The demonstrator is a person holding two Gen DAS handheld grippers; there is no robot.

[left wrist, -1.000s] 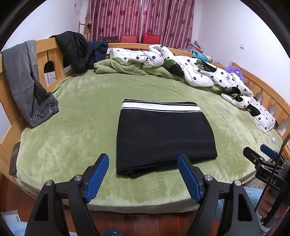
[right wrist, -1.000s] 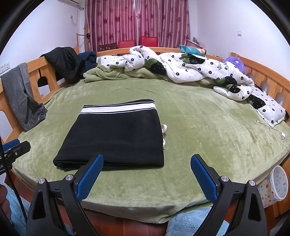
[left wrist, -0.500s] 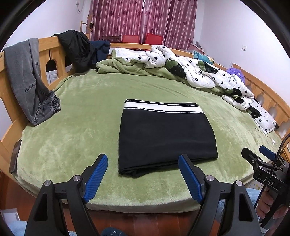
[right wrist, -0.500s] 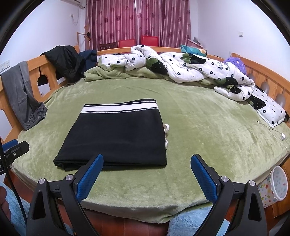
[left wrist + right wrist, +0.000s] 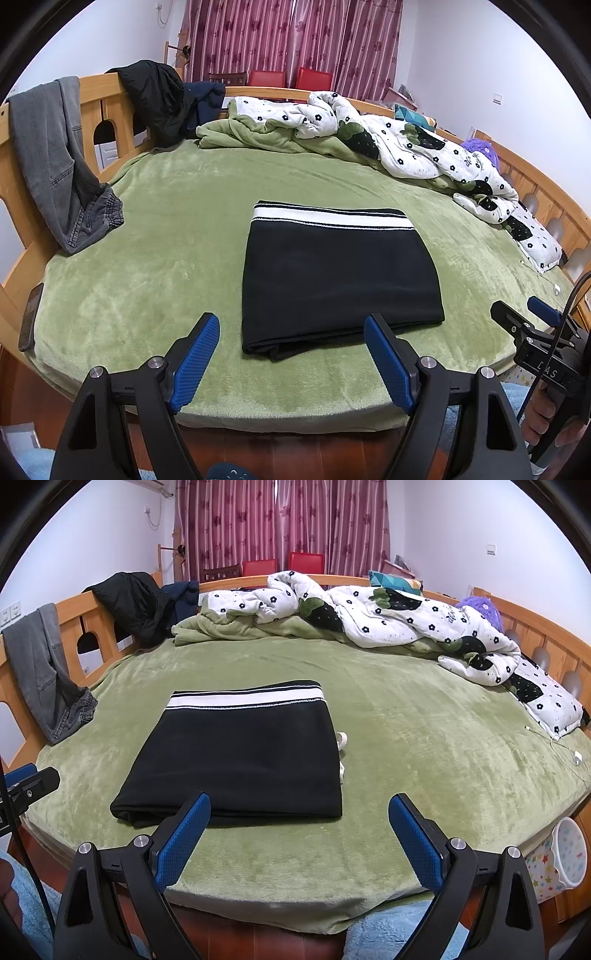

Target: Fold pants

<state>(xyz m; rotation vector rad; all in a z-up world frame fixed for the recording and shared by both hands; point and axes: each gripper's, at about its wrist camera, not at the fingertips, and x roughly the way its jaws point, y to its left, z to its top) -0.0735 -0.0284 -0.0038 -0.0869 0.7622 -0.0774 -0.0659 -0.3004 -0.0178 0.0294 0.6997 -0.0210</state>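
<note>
Pants (image 5: 341,273): folded into a flat black rectangle on the green bed (image 5: 177,236); white waistband stripe at 12 o'clock, folded edge at 6 o'clock.
Left claw (image 5: 291,356): released, blue pads spread wide, holding nothing; hovers at 6 o'clock of the pants, apart from them.
Right claw (image 5: 299,836): released, empty; pants (image 5: 240,753) lie toward 11 o'clock.
Quilt (image 5: 399,616): bunched at 12 to 2 o'clock.
Jeans (image 5: 55,158): draped over the bed rail at 9 o'clock.

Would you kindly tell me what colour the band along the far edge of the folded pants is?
White, edged with thin black stripes; the folded pants show it best in the left wrist view.
</note>
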